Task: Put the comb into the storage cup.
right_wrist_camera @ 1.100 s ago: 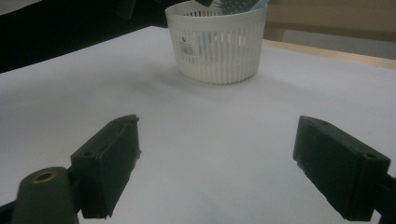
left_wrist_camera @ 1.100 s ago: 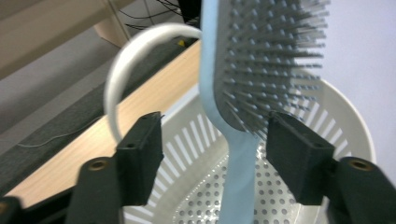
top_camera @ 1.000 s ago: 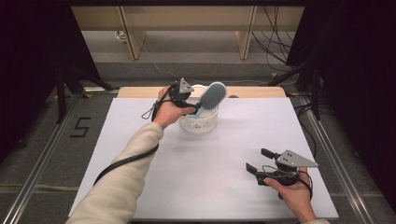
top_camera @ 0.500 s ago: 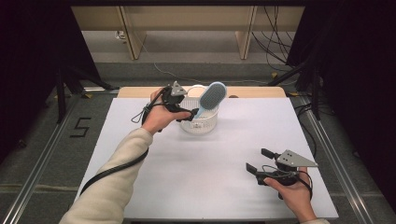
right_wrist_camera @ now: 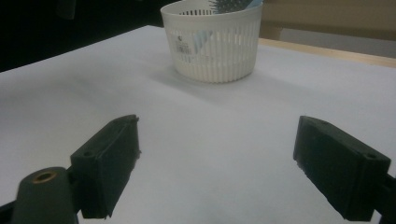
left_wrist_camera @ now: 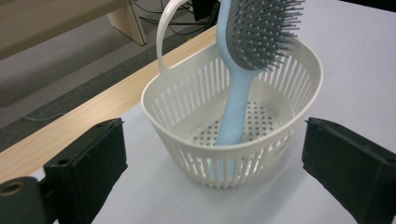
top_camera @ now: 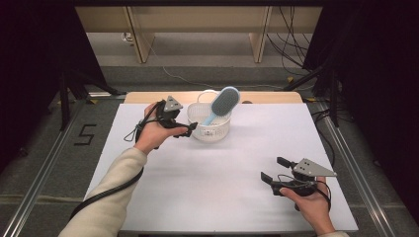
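1. From above, the left gripper (top_camera: 187, 129), whose jaws have just been opening, hovers beside the white basket (top_camera: 223, 130) holding the blue hairbrush (top_camera: 225, 101).
2. Left gripper view: jaws apart, nothing between them.
3. Right gripper view: the right gripper (right_wrist_camera: 215, 163) gapes empty over the table (right_wrist_camera: 196, 121).

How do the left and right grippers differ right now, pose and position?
The left gripper is at the far side of the table, beside the white basket holding the blue hairbrush; the right gripper sits at the near right, well away from it. The left's jaws have just been opening, nothing between them. Both are open and empty.
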A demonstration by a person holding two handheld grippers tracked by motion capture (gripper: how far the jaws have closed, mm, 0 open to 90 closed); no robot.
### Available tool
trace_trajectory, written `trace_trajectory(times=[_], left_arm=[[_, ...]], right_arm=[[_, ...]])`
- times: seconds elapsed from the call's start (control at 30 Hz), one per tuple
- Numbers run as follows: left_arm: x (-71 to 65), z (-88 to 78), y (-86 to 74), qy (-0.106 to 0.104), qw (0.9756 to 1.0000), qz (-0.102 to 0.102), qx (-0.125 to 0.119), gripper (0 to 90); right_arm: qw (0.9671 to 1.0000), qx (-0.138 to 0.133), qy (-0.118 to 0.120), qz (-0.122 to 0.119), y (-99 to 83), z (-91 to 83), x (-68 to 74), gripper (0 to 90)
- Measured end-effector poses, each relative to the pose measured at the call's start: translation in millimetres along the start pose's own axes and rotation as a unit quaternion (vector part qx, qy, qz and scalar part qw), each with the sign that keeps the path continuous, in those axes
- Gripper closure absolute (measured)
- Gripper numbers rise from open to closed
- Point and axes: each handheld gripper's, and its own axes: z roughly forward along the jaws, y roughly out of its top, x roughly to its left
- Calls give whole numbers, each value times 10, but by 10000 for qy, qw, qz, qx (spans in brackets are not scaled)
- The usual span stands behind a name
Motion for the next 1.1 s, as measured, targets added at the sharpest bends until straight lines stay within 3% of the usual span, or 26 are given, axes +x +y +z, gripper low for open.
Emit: trace_trajectory(times=[0.17,0.37,0.63,0.93,1.1], left_arm=[[57,-135,-133,40,9999,-113,-31,60],[93,-251,-254,239,9993,-293,-78,42],[70,-374,-365,192,9993,-309,-92,34],[40,-517,-505,152,9980,-548,-274,30],[16,-519,-596,214,9969,-723,-209,26]], right_arm=[[10000,-6,-18,2,0,0,-4,155],[10000,-9,-41,12,-4,4,-10,155],[10000,0,-61,13,-5,4,-17,155],[10000,1,-81,6,-4,-5,-22,155],[10000,8,-77,0,-5,-4,-24,155]])
